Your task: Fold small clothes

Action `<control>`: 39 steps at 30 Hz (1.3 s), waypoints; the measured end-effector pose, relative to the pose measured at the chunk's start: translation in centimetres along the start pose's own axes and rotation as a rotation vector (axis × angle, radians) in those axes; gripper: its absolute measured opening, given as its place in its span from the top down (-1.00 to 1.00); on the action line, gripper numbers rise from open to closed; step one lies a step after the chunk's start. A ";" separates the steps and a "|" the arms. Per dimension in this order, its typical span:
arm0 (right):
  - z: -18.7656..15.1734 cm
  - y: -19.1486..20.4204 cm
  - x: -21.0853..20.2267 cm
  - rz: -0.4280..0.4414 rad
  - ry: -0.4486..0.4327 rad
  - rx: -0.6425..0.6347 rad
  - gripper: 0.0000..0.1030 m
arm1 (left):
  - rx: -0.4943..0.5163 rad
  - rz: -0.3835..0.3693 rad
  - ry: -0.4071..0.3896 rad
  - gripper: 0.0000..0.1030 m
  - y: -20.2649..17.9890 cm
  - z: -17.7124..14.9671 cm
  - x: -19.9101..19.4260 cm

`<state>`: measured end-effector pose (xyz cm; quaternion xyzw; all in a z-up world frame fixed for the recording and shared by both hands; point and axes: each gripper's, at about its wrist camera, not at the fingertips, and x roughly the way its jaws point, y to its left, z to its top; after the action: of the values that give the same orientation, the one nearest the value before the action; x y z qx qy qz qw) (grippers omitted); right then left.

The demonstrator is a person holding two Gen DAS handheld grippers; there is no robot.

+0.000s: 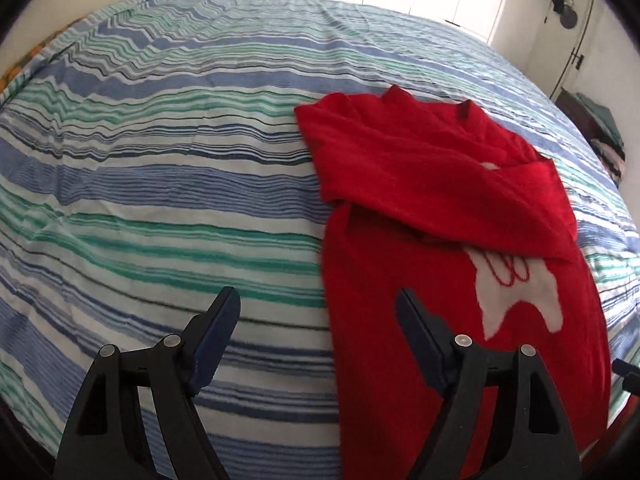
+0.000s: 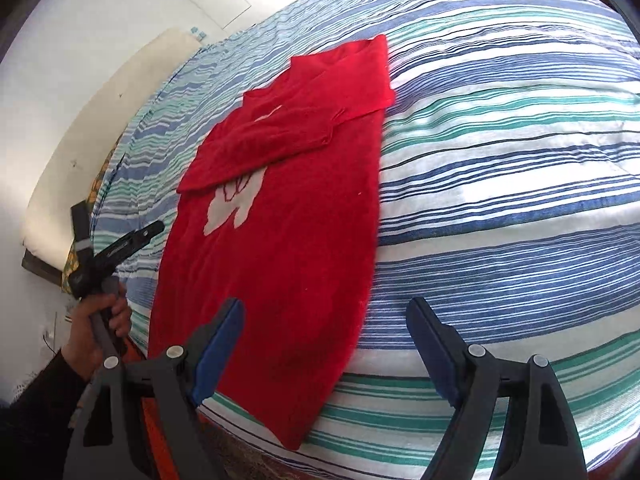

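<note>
A small red sweater (image 1: 420, 208) with a white figure on its front lies flat on the striped bedspread (image 1: 160, 160). Both sleeves are folded across its chest. It also shows in the right wrist view (image 2: 288, 240), where its hem reaches the bed's near edge. My left gripper (image 1: 318, 300) is open and empty, hovering above the sweater's left side edge near the hem. It shows from the side in the right wrist view (image 2: 132, 240), held in a hand. My right gripper (image 2: 330, 310) is open and empty above the sweater's lower right edge.
The striped bedspread (image 2: 500, 160) covers the whole bed. A white wall and a pale mattress edge (image 2: 100, 120) lie beyond the bed's left side. Folded clothes (image 1: 608, 136) sit on a shelf at the far right. A door (image 1: 568, 20) stands behind.
</note>
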<state>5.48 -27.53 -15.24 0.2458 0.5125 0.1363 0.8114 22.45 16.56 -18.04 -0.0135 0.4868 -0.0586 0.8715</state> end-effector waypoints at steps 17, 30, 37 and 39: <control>-0.4 1.3 1.3 -0.022 0.055 -0.042 -0.60 | -0.370 0.014 0.031 0.89 6.6 1.4 4.0; 0.5 1.7 -1.0 -0.120 -0.047 -0.141 -0.60 | -0.108 0.199 0.048 -0.69 -2.2 -2.6 -4.0; -0.2 1.4 -2.1 -0.125 -0.069 -0.136 -0.60 | -0.030 0.220 0.047 -0.69 -5.0 -4.2 -5.5; -0.4 1.5 -2.3 -0.127 -0.074 -0.138 -0.60 | -0.022 0.225 0.037 -0.69 -5.2 -4.5 -6.0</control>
<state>4.11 -27.24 -12.79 0.1614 0.4861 0.1104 0.8517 15.10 12.25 -14.92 0.0326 0.5017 0.0450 0.8632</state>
